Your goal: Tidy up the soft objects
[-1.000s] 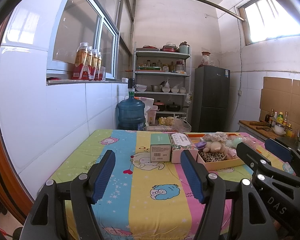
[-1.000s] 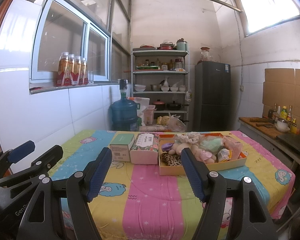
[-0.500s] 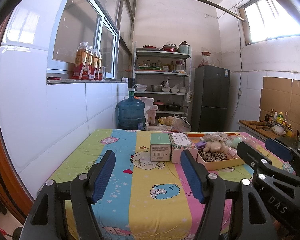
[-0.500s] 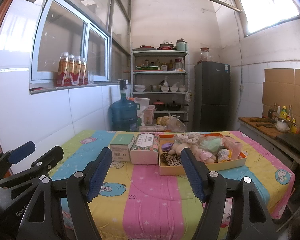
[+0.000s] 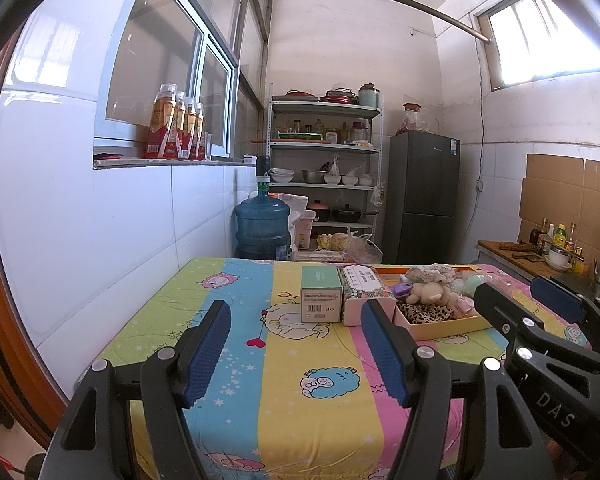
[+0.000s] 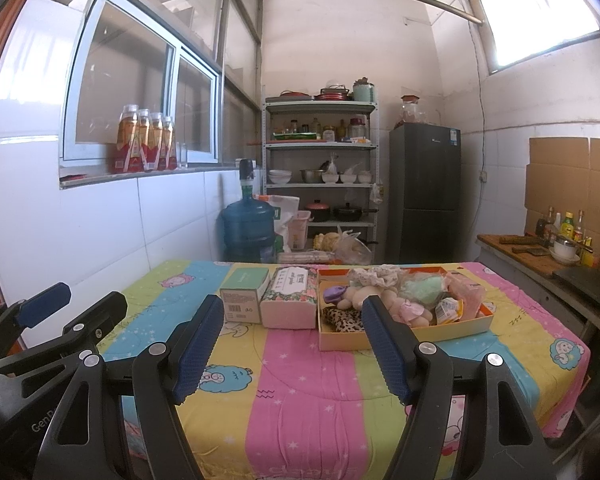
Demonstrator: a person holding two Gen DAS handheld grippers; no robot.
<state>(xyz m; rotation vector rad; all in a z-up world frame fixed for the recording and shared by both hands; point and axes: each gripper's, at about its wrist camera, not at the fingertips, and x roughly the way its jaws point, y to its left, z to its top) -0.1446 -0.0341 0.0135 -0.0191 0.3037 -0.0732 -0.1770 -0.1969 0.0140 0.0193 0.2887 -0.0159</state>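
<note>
Toys (image 6: 384, 300) lie heaped in the tray (image 6: 404, 334) just ahead of our right gripper (image 6: 292, 346), so we hover it and the left gripper (image 5: 296, 350) wide open, empty, ready to reach.

glossy white wall tiles (image 5: 100, 220); matt printed cloth on table (image 6: 308, 380); cardboard tray (image 6: 400, 338); plush toys (image 6: 380, 296)

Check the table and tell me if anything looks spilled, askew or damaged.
Nothing stands out. The soft toys sit heaped inside the shallow box, none spilled; the green box and floral box stand squarely alongside.
</note>
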